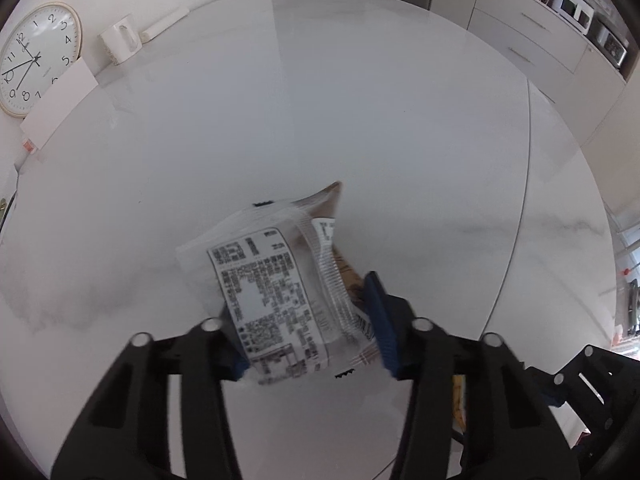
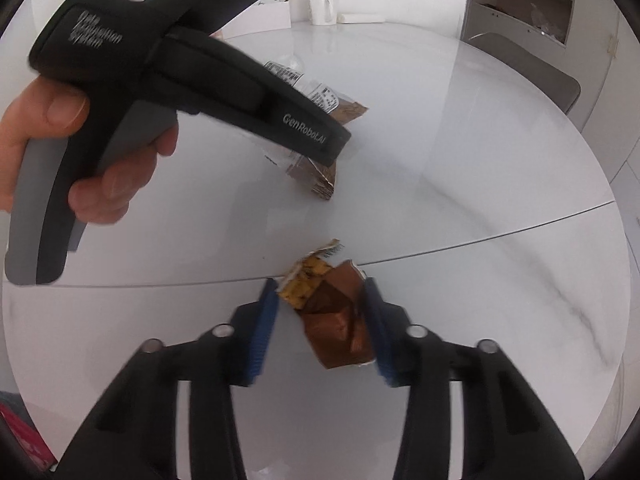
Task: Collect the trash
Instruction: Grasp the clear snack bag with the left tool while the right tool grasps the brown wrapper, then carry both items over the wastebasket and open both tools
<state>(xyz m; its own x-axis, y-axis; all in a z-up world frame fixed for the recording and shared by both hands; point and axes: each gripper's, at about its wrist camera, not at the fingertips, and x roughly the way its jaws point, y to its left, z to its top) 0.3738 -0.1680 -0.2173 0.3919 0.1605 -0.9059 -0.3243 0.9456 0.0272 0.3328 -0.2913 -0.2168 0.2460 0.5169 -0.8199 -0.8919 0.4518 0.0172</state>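
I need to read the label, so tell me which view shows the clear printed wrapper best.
The left wrist view: the clear printed wrapper fills the centre between the left claw's pads, label side up, though blurred. The right wrist view shows only slivers of it behind the left claw's body, with the label mostly hidden.

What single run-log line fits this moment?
left gripper: shut on clear wrapper | right gripper: shut on brown wrapper | both wrappers on table
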